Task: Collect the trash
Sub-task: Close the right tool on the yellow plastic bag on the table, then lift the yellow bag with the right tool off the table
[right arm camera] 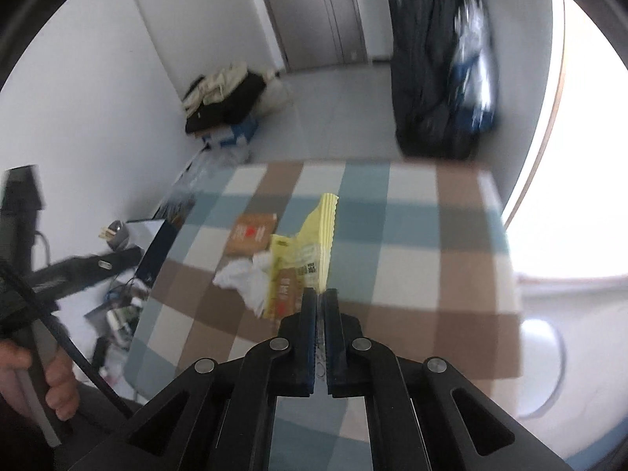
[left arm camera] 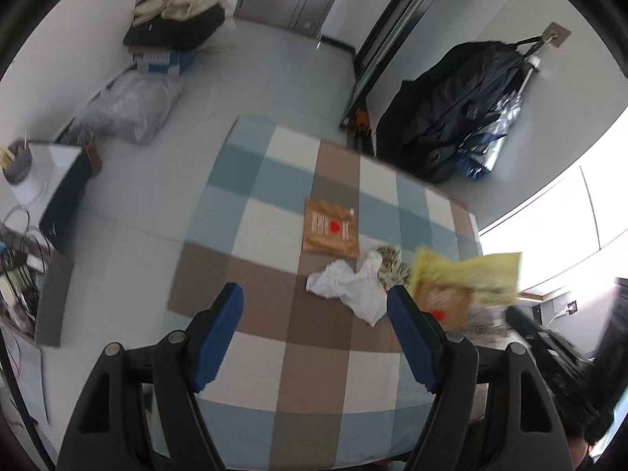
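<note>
My right gripper (right arm camera: 322, 294) is shut on a yellow snack wrapper (right arm camera: 314, 251) and holds it above the checked tablecloth (right arm camera: 412, 235). The wrapper also shows blurred in the left wrist view (left arm camera: 471, 274). My left gripper (left arm camera: 314, 302) is open and empty above the cloth (left arm camera: 274, 204). On the cloth lie a brown packet with a red heart (left arm camera: 331, 229), a crumpled white tissue (left arm camera: 349, 288) and a striped wrapper (left arm camera: 390, 265). The brown packet (right arm camera: 251, 233) and the tissue (right arm camera: 245, 278) also show in the right wrist view.
Dark bags (left arm camera: 455, 106) hang at the wall behind the table. A pile of bags and boxes (left arm camera: 172, 27) sits on the floor by the door. A side table with cables and a cup (left arm camera: 17, 163) stands at the left.
</note>
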`<move>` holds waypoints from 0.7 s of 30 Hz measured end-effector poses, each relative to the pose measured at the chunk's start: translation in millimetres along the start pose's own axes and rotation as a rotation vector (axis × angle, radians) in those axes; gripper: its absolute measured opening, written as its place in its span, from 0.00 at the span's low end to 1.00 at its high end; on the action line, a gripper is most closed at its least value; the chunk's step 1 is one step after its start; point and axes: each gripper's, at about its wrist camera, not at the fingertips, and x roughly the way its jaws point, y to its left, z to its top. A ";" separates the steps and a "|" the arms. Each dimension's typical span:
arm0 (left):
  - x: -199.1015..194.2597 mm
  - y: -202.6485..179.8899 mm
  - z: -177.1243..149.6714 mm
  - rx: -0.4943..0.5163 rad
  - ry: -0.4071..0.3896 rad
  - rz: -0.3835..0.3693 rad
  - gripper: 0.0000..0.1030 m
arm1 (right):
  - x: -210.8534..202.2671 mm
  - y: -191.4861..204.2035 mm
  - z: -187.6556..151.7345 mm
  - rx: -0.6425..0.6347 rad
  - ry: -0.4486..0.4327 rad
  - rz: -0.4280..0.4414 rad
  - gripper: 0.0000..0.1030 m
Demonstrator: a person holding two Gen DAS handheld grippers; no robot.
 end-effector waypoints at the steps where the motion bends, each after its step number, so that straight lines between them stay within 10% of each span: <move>1: 2.6 -0.8 -2.5 0.002 0.008 0.010 0.70 | -9.5 6.8 -0.7 -0.052 -0.040 -0.036 0.03; 9: 15.2 -15.2 -22.0 0.023 0.060 0.021 0.70 | -31.3 32.3 -19.2 -0.312 -0.126 -0.221 0.02; 21: 28.8 -26.8 -28.5 0.024 0.101 0.036 0.70 | -35.0 12.1 -35.8 -0.381 -0.131 -0.389 0.02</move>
